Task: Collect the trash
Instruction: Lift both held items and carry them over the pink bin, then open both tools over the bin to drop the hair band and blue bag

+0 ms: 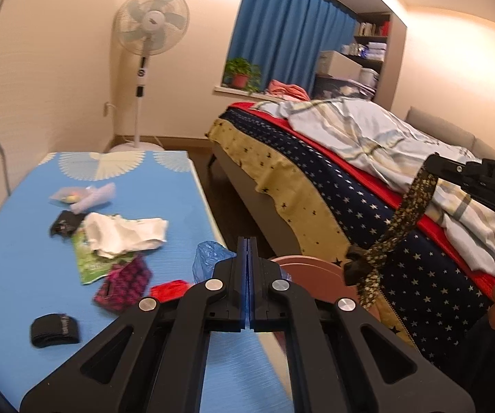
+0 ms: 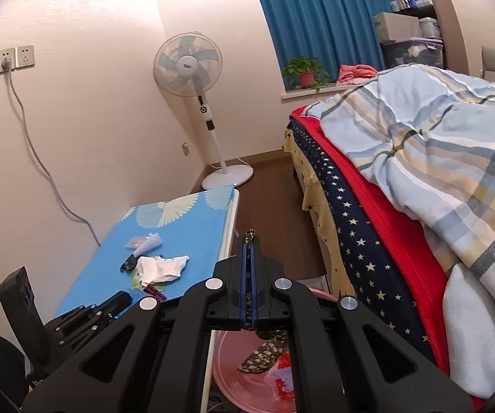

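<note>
Right gripper [image 2: 248,241] is clamping a dark floral fabric strip [image 1: 409,206] above the pink plastic bin [image 2: 233,371], left gripper [image 1: 247,244] is riding shut & empty, and the dangling strip is risking a snag on the bin rim.

Warm, dim indoor light; fisheye bending at edges; slight motion blur throughout
</note>
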Action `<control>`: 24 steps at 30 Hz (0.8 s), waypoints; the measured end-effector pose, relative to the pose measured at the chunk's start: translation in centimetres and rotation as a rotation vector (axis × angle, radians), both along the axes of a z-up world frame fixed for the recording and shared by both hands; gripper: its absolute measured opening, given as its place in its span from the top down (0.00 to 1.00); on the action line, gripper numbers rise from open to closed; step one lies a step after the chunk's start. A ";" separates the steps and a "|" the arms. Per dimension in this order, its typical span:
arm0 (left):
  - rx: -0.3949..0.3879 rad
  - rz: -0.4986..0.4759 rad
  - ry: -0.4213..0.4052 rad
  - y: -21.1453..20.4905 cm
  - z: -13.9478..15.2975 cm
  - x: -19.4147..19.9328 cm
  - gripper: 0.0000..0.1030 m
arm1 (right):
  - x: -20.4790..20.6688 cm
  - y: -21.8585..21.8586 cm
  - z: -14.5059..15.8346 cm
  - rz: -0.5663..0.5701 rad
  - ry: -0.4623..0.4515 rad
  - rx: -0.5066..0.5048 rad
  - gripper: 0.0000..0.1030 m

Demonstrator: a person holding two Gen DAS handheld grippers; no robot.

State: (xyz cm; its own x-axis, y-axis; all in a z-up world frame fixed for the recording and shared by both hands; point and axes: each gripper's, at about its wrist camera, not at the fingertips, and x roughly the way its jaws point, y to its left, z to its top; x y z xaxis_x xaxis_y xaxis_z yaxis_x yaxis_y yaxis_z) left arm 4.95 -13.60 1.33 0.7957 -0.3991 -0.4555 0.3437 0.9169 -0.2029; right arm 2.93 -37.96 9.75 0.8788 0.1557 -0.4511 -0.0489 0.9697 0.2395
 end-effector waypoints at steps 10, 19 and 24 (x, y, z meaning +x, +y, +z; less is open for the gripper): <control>0.026 -0.089 0.026 -4.0 -1.8 1.6 1.00 | 0.6 -0.4 -1.0 -0.047 0.027 -0.039 0.98; 0.044 -0.144 0.068 -6.3 -4.1 2.6 1.00 | 1.4 -0.4 -1.8 -0.071 0.063 -0.064 0.98; 0.049 -0.159 0.081 -7.0 -4.8 3.0 1.00 | 1.8 -0.4 -2.3 -0.079 0.078 -0.074 0.98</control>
State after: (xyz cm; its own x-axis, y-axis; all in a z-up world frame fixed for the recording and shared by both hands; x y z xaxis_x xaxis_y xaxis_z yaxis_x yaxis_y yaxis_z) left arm 7.92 -20.58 -3.48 0.6840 -0.4926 -0.5381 0.4695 0.8618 -0.1921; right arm 4.71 -38.37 7.48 0.8490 0.0509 -0.5260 0.0444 0.9850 0.1670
